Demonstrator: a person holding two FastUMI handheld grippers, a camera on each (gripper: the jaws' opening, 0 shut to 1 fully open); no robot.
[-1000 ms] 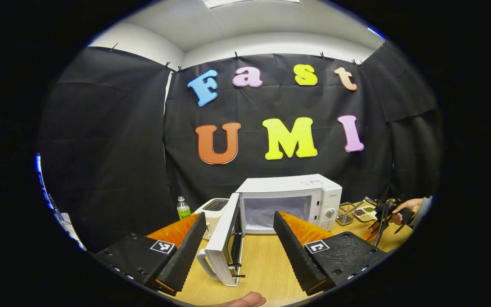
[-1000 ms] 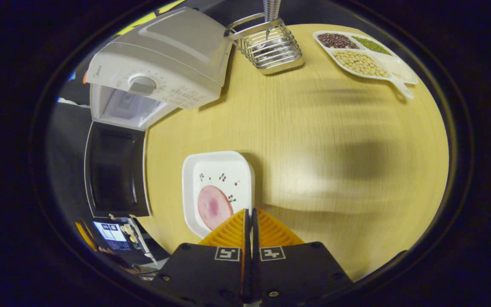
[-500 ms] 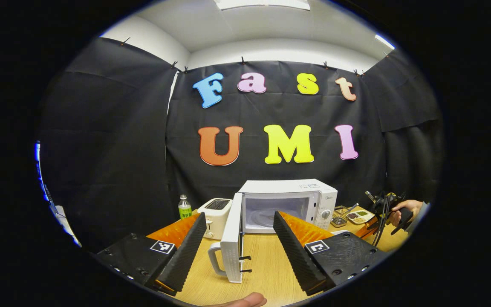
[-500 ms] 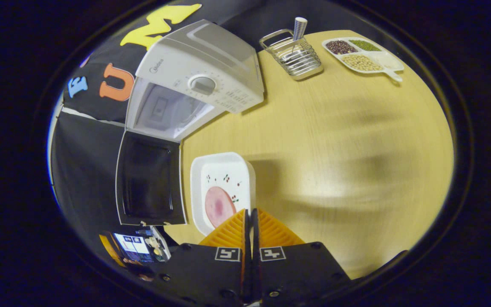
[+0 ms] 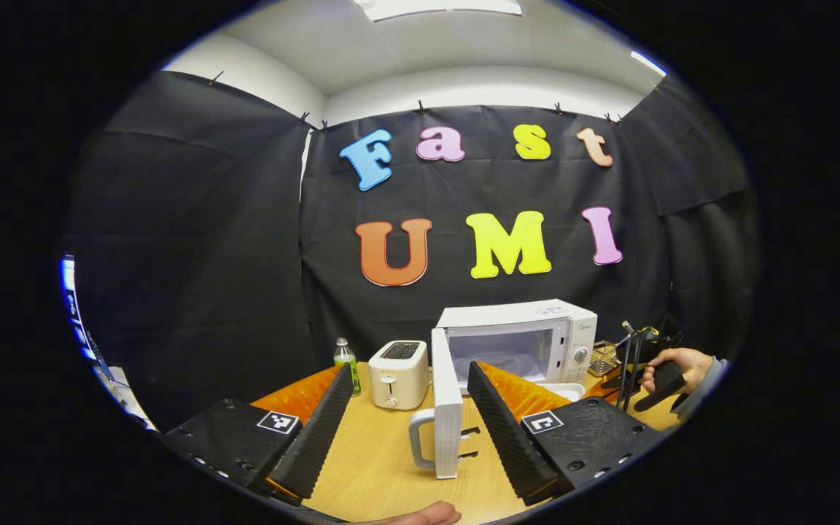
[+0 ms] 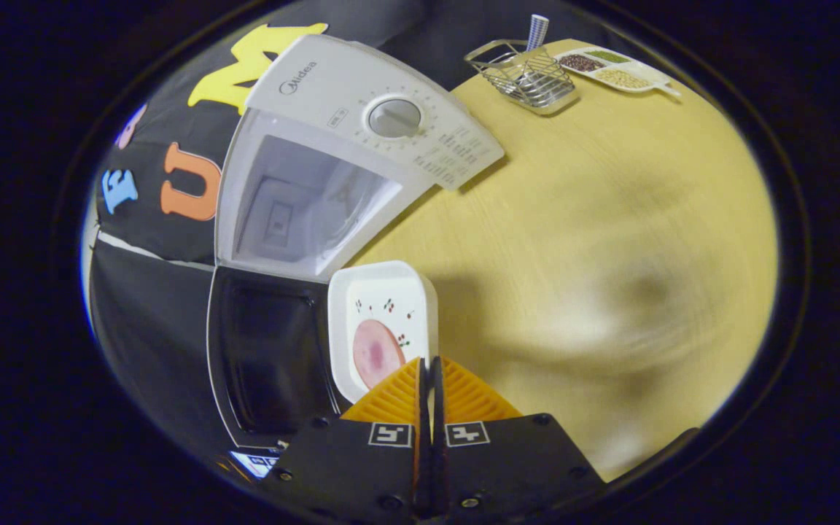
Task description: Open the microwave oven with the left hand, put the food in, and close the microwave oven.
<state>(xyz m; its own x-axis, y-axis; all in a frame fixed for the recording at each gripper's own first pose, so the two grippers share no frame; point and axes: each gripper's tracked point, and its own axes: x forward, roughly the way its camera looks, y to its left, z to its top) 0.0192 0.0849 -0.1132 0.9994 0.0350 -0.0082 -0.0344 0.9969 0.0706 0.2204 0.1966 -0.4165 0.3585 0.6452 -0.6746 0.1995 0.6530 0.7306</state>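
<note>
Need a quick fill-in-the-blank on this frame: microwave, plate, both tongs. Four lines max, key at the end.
1. The microwave door stands ____.
2. The right tongs are shut on the rim of the white ____ carrying a pink slice of food.
3. The left tongs are ____, gripping nothing.
4. Left of the microwave stands a white toaster, and beside that a green ____.

Missing words: open; plate; open; bottle
</note>
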